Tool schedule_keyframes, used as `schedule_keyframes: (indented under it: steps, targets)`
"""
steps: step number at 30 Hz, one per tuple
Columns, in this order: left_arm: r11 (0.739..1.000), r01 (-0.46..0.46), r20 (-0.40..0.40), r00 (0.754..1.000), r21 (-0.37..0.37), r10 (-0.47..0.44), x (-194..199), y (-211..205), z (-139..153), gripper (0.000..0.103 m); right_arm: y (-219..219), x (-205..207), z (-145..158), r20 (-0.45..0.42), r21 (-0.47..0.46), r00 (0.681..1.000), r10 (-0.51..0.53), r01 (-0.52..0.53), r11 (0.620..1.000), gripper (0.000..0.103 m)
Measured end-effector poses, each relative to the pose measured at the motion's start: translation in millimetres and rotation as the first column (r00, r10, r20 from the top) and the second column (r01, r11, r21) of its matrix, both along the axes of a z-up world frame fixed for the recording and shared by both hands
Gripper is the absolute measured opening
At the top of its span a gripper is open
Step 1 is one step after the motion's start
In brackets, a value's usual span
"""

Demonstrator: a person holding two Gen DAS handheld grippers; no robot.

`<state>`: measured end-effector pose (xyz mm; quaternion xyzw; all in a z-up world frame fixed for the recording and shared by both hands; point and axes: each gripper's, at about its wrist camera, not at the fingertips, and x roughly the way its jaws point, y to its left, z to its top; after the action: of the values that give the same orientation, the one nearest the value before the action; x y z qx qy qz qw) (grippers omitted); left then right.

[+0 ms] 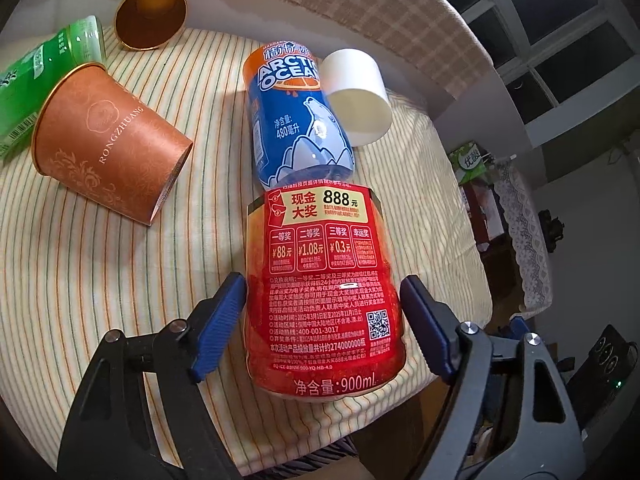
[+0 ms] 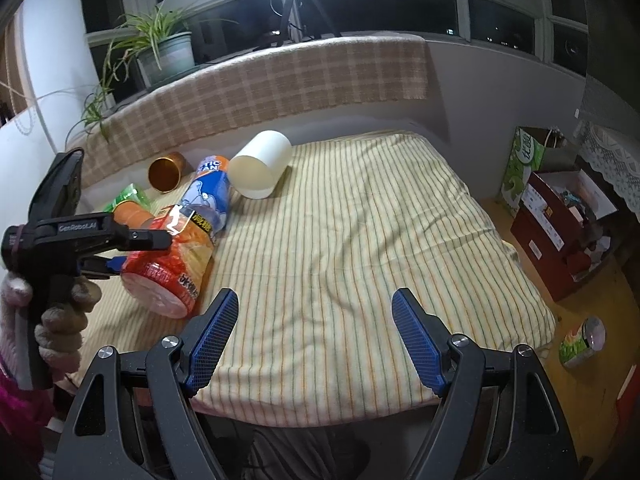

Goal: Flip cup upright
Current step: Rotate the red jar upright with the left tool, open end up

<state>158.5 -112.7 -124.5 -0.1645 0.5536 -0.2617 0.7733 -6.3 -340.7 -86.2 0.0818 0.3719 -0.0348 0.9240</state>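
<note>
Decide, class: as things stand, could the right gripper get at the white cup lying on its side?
Probably yes. The right gripper is open and holds nothing, and bare striped cloth lies between it and the white cup. The bottles sit off to the left, outside that path.

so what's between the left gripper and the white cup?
Left wrist view: the red 900 mL bottle lies between the open left gripper fingers; beyond it the blue Arctic Ocean bottle lies touching the white cup, which is on its side.

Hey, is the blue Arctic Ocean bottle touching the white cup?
Touching. The left wrist view shows the white cup pressed against the blue bottle, with no gap visible.
</note>
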Motion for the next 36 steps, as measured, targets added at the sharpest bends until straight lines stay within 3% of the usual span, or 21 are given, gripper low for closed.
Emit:
schedule_keyframes:
  steps: [10, 22, 28, 36]
  targets:
    - [0.998, -0.039, 0.101, 0.994, 0.047, 0.034, -21, 11, 13, 0.081, 4, 3, 0, 0.001, -0.008, 1.0, 0.017, -0.017, 1.0, 0.079]
    - [0.989, -0.088, 0.264, 0.963, 0.115, 0.055, -44, 17, 26, 0.081, 10, 9, -4, -0.013, -0.007, 1.0, 0.028, -0.028, 1.0, 0.079]
    - [0.965, -0.151, 0.421, 0.906, 0.215, 0.049, -48, 1, 34, 0.081, 12, 12, -5, -0.015, -0.006, 0.999, 0.032, -0.032, 0.999, 0.079]
    - [0.937, -0.195, 0.525, 0.851, 0.288, 0.016, -50, -17, 24, 0.081, 7, 13, -10, -0.03, 0.005, 0.999, 0.015, -0.014, 1.0, 0.079]
